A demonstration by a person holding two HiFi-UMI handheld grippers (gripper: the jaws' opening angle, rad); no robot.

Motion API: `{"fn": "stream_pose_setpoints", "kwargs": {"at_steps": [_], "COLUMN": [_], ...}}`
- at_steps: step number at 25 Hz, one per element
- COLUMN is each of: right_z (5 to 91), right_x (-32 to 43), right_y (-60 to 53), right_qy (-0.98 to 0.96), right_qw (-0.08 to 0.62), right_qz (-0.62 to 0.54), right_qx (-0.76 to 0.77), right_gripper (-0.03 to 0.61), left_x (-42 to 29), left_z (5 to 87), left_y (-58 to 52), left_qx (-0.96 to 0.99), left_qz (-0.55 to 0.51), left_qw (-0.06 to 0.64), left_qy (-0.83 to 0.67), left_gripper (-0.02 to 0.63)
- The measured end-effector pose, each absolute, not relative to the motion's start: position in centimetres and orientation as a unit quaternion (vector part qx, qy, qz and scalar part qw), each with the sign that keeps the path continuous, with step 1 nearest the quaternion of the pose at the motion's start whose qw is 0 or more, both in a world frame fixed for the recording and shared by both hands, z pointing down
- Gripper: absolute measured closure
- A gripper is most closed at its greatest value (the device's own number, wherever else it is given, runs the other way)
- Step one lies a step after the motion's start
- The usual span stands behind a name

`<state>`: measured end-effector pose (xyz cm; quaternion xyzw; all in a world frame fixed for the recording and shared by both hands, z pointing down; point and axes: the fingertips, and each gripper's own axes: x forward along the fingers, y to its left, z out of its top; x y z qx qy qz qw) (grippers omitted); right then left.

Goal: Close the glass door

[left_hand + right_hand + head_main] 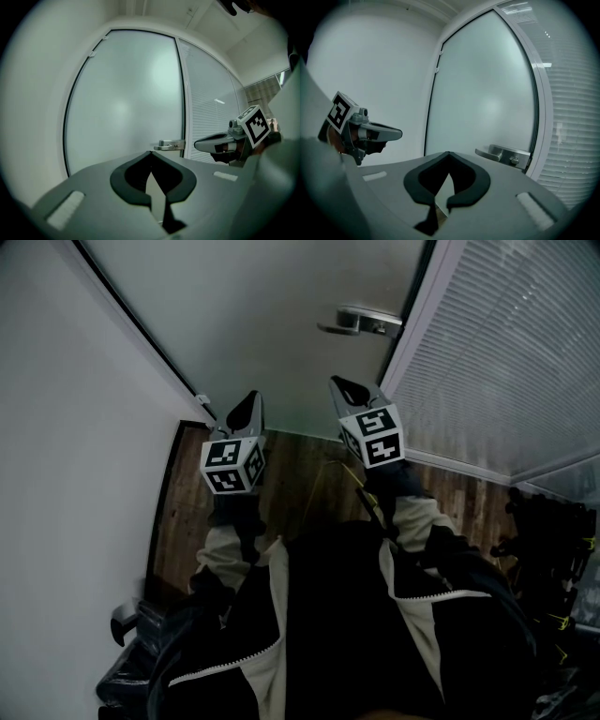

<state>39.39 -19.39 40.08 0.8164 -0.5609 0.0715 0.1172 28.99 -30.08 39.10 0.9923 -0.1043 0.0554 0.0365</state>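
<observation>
A frosted glass door [272,315] with a dark frame fills the space ahead, and its metal lever handle [361,322] sits at its right edge. It lies flush against the frame beside the handle. My left gripper [251,399] is held short of the door's lower left part, shut and empty. To the right, a little below the handle and not touching it, my right gripper [337,382] is also shut and empty. In the right gripper view the handle [504,153] lies just right of the closed tips [448,153]. The left gripper view shows the handle [169,145] beyond its closed tips [151,153].
A white wall [56,427] runs along the left. A panel with white blinds [506,362] stands to the right of the door. Wooden floor [300,474] lies below. Dark gear [553,549] sits at the right edge and a dark object [127,624] at the lower left.
</observation>
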Motion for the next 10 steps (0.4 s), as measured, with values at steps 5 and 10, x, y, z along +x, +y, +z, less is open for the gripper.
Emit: {"fn": "stream_pose_setpoints", "kwargs": {"at_steps": [5,10], "right_z": [39.74,40.17], "right_x": [39.56,39.59], "right_y": [-19.07,-18.82], "right_qy": [-0.563,-0.562], "right_qw": [0.108,0.111], "right_qz": [0.072,0.072], "right_qx": [0.816,0.816], "right_gripper": [0.577,0.577], "left_x": [28.96,28.8], "left_z": [39.01,39.41], "left_y": [-29.84,-29.69], "left_qx": [0.992,0.992], "left_qz": [0.057,0.062], "left_qw": [0.034,0.034], "left_qy": [-0.105,-0.107], "left_gripper": [0.609,0.61]}}
